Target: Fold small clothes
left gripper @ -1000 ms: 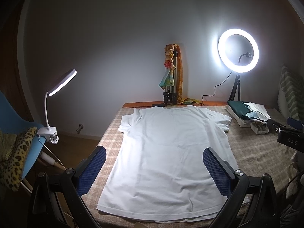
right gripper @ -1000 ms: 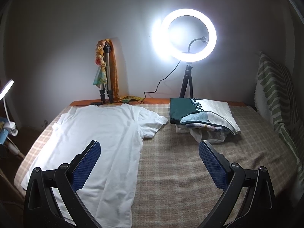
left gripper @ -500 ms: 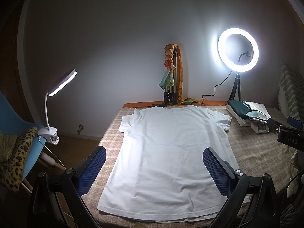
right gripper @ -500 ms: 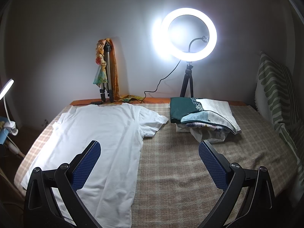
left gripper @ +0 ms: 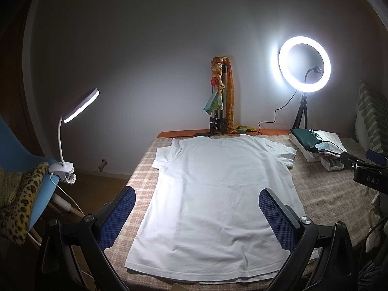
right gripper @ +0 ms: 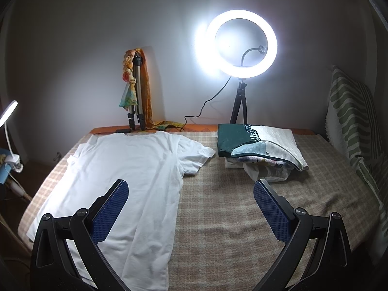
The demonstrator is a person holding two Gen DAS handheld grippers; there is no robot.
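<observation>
A white T-shirt lies flat and spread out on the bed, which has a checked cover. Its collar points to the far wall and its bottom edge is close to the tools, so its long way runs straight away from them.

The left tool is wide open and holds nothing. It hangs above the near end of the shirt, right over the middle. The right tool is wide open and empty too. It hangs off to the side, over the shirt's right edge and the bare cover.

A pile of folded clothes sits at the far right, apart from the shirt. No fold looks started. The left tool seems nearer to the shirt.
</observation>
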